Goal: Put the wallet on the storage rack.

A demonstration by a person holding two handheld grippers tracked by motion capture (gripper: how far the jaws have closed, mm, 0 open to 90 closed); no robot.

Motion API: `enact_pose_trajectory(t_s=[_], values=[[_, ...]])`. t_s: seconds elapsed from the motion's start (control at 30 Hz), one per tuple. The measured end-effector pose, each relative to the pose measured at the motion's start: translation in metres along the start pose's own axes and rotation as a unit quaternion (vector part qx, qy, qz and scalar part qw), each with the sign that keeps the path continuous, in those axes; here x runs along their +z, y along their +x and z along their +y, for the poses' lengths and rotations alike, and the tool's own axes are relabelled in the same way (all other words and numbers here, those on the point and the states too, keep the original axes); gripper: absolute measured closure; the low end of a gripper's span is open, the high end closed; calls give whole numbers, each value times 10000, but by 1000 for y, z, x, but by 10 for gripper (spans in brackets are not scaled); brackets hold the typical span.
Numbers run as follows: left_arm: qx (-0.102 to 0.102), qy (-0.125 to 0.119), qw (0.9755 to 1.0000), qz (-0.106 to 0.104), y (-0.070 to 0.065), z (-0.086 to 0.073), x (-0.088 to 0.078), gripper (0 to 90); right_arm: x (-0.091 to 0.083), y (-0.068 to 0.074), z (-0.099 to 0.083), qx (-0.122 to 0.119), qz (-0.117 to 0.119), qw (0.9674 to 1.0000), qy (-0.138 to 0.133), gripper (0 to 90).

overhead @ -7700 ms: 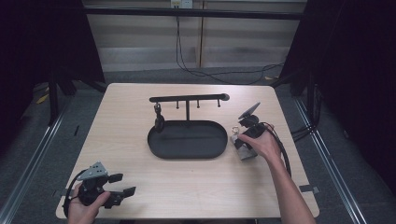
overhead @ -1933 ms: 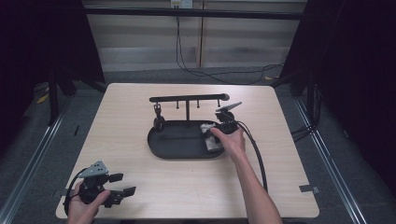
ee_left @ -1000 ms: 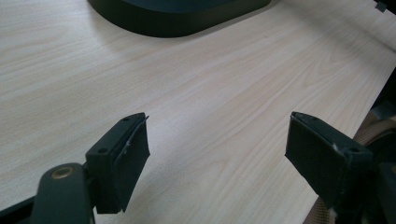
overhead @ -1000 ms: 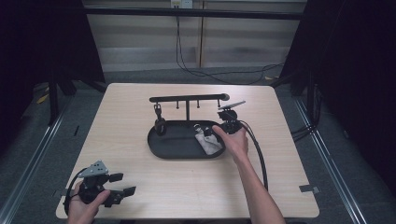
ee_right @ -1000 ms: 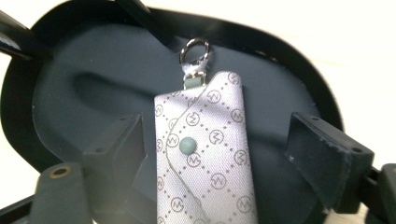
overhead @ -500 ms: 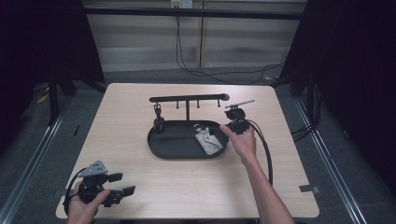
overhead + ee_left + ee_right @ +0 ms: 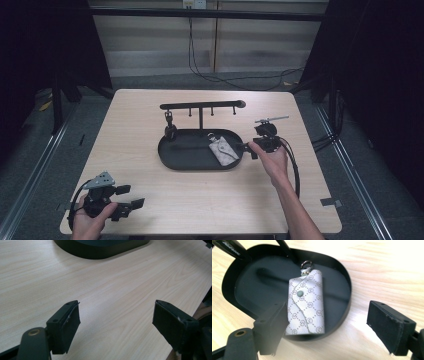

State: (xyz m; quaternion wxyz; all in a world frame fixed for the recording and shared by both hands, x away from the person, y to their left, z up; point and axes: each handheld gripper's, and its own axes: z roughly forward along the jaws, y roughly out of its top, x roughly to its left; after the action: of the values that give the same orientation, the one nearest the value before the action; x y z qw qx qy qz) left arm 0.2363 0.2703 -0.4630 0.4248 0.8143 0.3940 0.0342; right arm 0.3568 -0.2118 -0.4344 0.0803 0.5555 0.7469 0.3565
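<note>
Wooden table (image 7: 150, 150) lying under dark backdrop; left gripper (image 7: 134, 205) resting lower left of frame, jaws spread wide. Patterned grey pouch (image 7: 223, 150) lying inside black oval tray (image 7: 175, 157) at centre. Right gripper (image 7: 248, 148) hovering right of centre, at tray's right rim, jaws gaping, gripping nothing.

In the right gripper view, the black oval tray (image 7: 342, 285) runs off the top and left edges, so its far end stays unseen. The right gripper (image 7: 328, 327) has its near jaw covering the lower left corner of the patterned grey key pouch (image 7: 308, 302) lying in that tray. Above the tray in the high view, the small dark object (image 7: 170, 131) hanging from the hook rack (image 7: 200, 106) is too small to identify. In the left gripper view, only a sliver of the tray's rim (image 7: 100, 251) shows at the top edge.
</note>
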Motion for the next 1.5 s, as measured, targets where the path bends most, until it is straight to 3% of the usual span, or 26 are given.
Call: enact_pose_trajectory(t_s=[0.17, 1.03, 1.33, 1.5], values=[[19, 27, 10000, 77, 1, 0, 0, 218, -12, -5, -12, -15, -1, 10000, -45, 171], [-39, -57, 10000, 31, 1, 1, 1, 218, -64, -19, -87, 100, -143, 9989, -444, 171], [-41, -138, 9999, -17, 1, 5, 2, 214, -72, -13, -123, -27, -507, 9972, -557, 168], [-8, -96, 9999, -40, 1, 5, 4, 212, -69, -13, -134, -20, -580, 9973, -445, 163]])
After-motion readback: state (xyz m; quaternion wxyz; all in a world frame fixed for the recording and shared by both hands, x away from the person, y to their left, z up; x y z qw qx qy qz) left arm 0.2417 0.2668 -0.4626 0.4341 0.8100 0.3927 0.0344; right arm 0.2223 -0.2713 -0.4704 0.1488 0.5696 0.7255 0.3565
